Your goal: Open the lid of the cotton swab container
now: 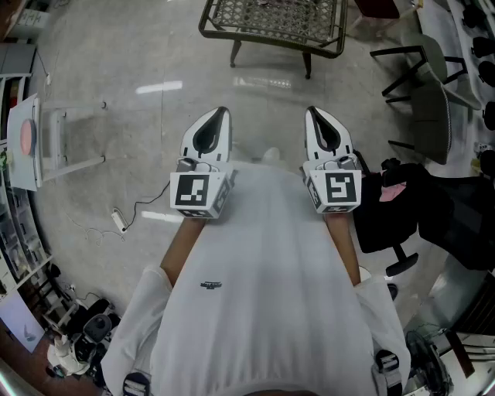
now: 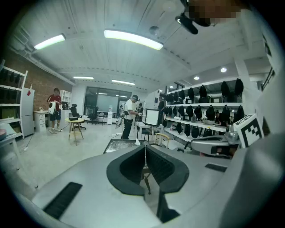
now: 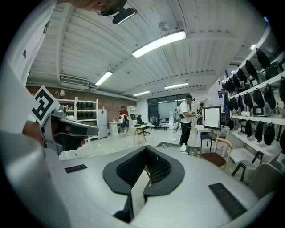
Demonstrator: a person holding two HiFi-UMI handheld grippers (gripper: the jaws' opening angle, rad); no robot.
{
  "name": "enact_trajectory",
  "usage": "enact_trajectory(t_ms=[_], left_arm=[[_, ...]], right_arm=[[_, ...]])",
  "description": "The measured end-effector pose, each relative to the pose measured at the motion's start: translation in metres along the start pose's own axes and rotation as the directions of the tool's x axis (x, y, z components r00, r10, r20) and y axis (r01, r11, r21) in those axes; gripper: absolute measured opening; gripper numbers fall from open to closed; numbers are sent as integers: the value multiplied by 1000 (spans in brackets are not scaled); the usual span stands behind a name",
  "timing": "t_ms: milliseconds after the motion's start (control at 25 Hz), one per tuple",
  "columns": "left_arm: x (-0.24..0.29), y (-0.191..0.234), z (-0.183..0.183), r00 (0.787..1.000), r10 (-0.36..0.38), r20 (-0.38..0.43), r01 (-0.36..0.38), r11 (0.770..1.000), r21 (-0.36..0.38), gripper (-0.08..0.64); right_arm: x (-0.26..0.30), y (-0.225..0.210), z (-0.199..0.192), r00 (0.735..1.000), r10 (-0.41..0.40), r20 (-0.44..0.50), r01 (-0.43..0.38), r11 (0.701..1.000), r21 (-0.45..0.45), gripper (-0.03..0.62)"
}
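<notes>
Left tool (image 2: pixel 144 151): its two dark ribbed pads are pressed flat together, with nothing between them. Right tool (image 3: pixel 145 153): the same, pads closed on each other and empty. The person holds both at chest height, side by side and well apart, tips pointing forward and away from the body. Each carries its marker cube (image 1: pixel 199 192) nearest the hand. Below them hangs the person's white shirt (image 1: pixel 263 294).

Beyond the tips lies pale floor (image 1: pixel 116 62), with a metal mesh table (image 1: pixel 271 19) ahead and a black chair (image 1: pixel 402 209) to the right. The views along the tools look out across a large room (bright strip lights overhead). In the distance a person (image 2: pixel 130 116) in a white top stands at a desk, and shelves (image 2: pixel 200 100) of dark bags line one wall.

The container is not in any view, and neither is a surface carrying it. The task looks not yet begun.

Judging from this, the step in hand is to find the container and face it. To do that well, bring it into the head view first, then lower both tools toward it. Open the pads before they get close, not at contact. One tool would best steady the body low down, gripping lightly so a light container does not tip. The other can then take the lid at its edge and lift it
</notes>
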State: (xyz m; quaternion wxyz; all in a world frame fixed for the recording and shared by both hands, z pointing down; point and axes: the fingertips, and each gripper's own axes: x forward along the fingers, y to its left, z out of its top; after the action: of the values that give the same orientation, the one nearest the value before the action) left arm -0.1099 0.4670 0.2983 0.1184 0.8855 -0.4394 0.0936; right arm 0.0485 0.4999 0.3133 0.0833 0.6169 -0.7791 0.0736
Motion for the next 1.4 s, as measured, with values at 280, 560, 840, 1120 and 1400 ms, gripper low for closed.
enact_trajectory(t_ms=[280, 560, 840, 1120, 1400], left_arm=[[1, 2, -1, 999, 20, -25, -21, 1000, -16, 8], [9, -13, -3, 1000, -12, -26, 12, 1000, -2, 8], [16, -7, -4, 999, 7, -46, -7, 1000, -14, 8], [41, 21, -3, 999, -3, -44, 2, 1000, -28, 8], [112, 63, 11, 997, -37, -62, 34, 998, -44, 8]], right_arm=[[-1, -6, 5, 1000, -14, 9, 14, 1000, -3, -2], [-11, -18, 9, 997, -38, 64, 37, 999, 17, -2], [-5, -22, 0, 999, -30, 38, 29, 999, 38, 0], [34, -26, -1, 1000, -11, 12, 11, 999, 43, 0], [113, -39, 14, 1000, -6, 4, 6, 999, 33, 0]])
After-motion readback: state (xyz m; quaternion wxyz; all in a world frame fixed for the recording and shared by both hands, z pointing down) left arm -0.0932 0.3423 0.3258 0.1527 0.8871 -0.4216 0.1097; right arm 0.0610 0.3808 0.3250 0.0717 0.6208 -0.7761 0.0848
